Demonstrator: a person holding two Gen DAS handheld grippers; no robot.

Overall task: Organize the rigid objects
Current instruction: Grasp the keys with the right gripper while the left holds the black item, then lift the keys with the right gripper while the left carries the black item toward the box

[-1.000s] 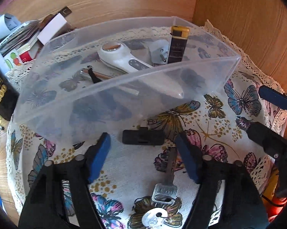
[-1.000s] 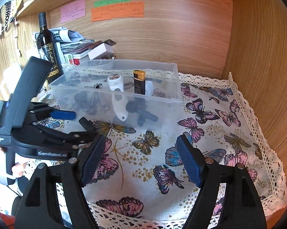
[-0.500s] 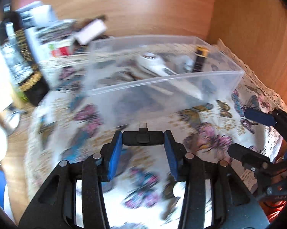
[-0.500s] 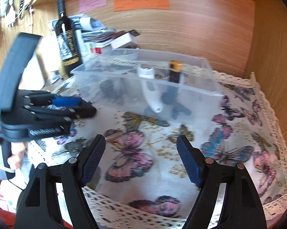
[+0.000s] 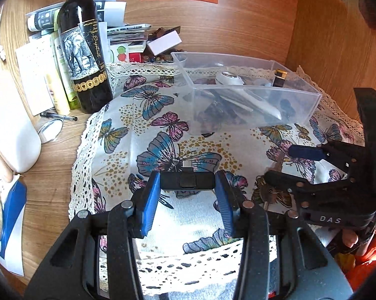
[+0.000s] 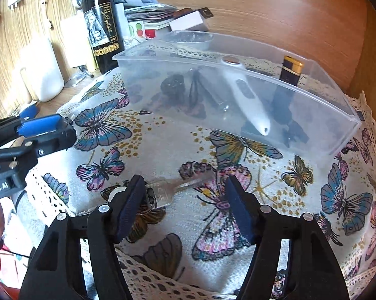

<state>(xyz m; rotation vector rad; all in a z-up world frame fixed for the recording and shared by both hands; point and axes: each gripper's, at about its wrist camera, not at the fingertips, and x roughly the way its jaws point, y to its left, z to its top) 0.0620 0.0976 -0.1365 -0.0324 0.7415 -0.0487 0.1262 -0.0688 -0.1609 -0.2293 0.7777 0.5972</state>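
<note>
My left gripper is shut on a small black adapter with a plug stub, held above the butterfly cloth. A clear plastic bin stands further back right; it holds a white thermometer-like device, a black and gold lighter and dark small items. My right gripper is open, low over the cloth, with a silver key on a ring lying between its fingers, near the left finger. The right gripper also shows in the left wrist view, the left gripper in the right wrist view.
A dark wine bottle stands at the back left beside stacked papers and boxes. A white jug, a pen and a small mirror lie left of the cloth. Wooden walls close the back and right.
My left gripper closed on the black adapter and lifted it back from the bin. My right gripper moved left and down over the key.
</note>
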